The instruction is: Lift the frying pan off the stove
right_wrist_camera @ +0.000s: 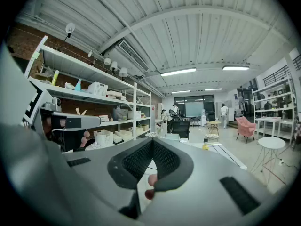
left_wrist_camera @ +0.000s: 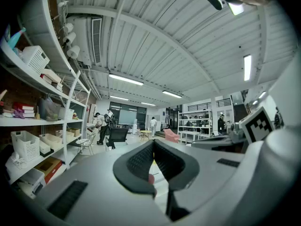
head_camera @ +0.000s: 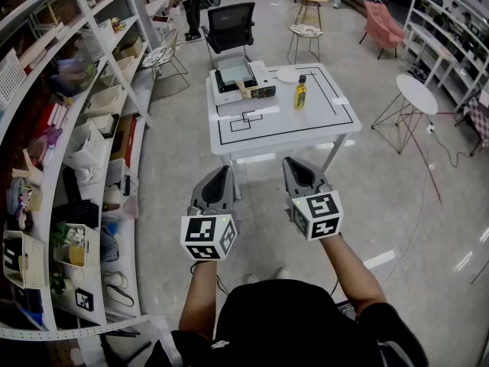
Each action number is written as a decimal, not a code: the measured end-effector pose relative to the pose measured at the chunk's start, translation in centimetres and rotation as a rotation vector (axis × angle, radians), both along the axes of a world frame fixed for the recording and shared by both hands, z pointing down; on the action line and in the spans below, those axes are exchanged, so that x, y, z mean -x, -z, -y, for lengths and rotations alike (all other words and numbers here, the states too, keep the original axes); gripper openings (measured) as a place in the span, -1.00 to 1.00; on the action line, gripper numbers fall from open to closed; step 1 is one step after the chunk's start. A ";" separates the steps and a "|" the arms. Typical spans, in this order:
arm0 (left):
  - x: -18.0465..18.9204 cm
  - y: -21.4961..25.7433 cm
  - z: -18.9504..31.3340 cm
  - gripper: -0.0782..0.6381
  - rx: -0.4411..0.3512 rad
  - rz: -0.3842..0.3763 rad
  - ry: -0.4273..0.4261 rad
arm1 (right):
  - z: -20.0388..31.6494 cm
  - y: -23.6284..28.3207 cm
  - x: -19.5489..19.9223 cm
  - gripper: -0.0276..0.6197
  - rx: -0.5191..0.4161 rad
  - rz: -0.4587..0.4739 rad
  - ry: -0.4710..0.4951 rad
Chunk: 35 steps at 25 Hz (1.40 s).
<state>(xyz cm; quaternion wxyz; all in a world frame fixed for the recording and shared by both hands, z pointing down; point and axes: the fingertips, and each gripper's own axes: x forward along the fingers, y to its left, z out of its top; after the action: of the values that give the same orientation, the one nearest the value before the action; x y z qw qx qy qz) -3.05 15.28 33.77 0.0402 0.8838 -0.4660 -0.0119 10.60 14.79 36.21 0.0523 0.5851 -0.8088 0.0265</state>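
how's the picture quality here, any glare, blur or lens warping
Head view: even lighting, pale streaks of glare on the glossy floor, shelving bowed by the wide lens. Left gripper view: heavy fisheye, dark corners, one ceiling lamp blown out. Right gripper view: same curved ceiling and dark rim, bright light strips, background fairly sharp.

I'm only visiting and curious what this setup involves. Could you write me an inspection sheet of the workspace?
Surface: white square table with black lines, ahead of the person.
Job's things: grey frying pan with wooden handle sits on white portable stove, untouched.
Clutter: yellow bottle with black cap; white round plate.
Grippers: left gripper and right gripper both shut, empty, short of the table.
Cables: dark cable on floor near white round side table.
Surroundings: white shelving racks, black office chair, pink armchair.
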 end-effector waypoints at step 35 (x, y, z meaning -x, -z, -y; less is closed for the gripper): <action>-5.3 -4.4 3.0 -0.75 0.053 0.053 0.097 | 3.6 -3.5 -5.3 -0.91 0.064 0.045 0.072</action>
<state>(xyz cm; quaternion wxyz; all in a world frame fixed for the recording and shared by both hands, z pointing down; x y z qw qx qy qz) 2.22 12.27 38.15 0.0507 0.8588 -0.5092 0.0220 15.95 11.23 39.74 0.0535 0.5531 -0.8289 0.0637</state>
